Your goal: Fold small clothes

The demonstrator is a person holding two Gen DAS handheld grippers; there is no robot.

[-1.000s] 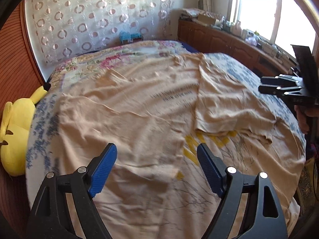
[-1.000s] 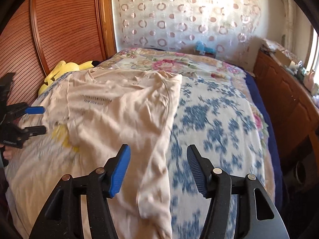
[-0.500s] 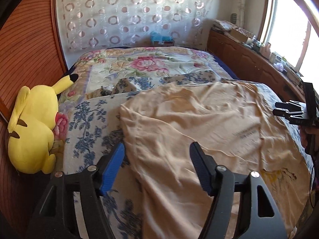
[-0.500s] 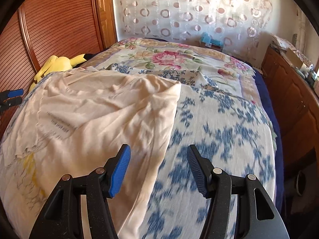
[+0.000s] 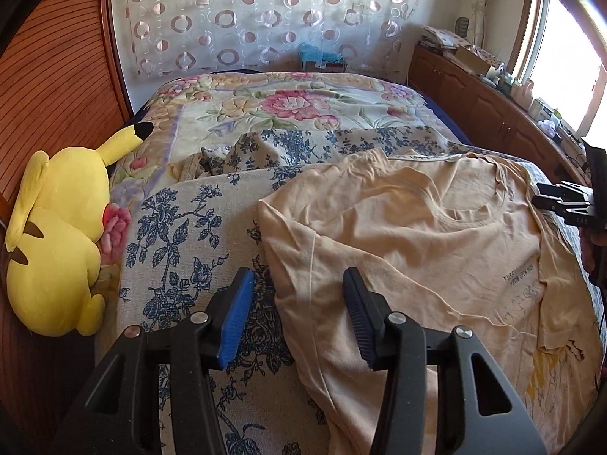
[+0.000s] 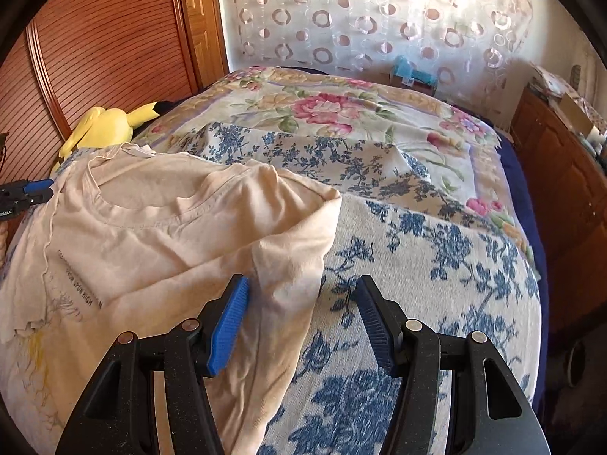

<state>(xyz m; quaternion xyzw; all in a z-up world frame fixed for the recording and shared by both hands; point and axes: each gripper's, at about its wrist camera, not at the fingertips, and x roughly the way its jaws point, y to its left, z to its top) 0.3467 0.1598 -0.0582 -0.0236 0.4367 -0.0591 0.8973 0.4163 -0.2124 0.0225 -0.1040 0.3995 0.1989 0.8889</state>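
A beige T-shirt (image 5: 417, 250) lies spread on the bed with its neckline toward the far side and dark print lower down. It also shows in the right wrist view (image 6: 151, 235). My left gripper (image 5: 296, 314) is open, its jaws straddling the shirt's left sleeve edge just above the bed. My right gripper (image 6: 301, 322) is open over the shirt's right sleeve edge. Each gripper shows at the edge of the other's view: the right one (image 5: 561, 204) and the left one (image 6: 26, 193).
The bed has a blue-flowered cover (image 6: 436, 258) over a rose-patterned blanket (image 5: 296, 102). A yellow plush toy (image 5: 53, 242) lies at the bed's left edge by the wooden wardrobe (image 6: 95, 49). A wooden cabinet (image 5: 489, 102) with clutter runs along the right under the window.
Both grippers have moved from the shirt's lower part up toward its shoulders and outward to the sleeve edges. Both stay open.
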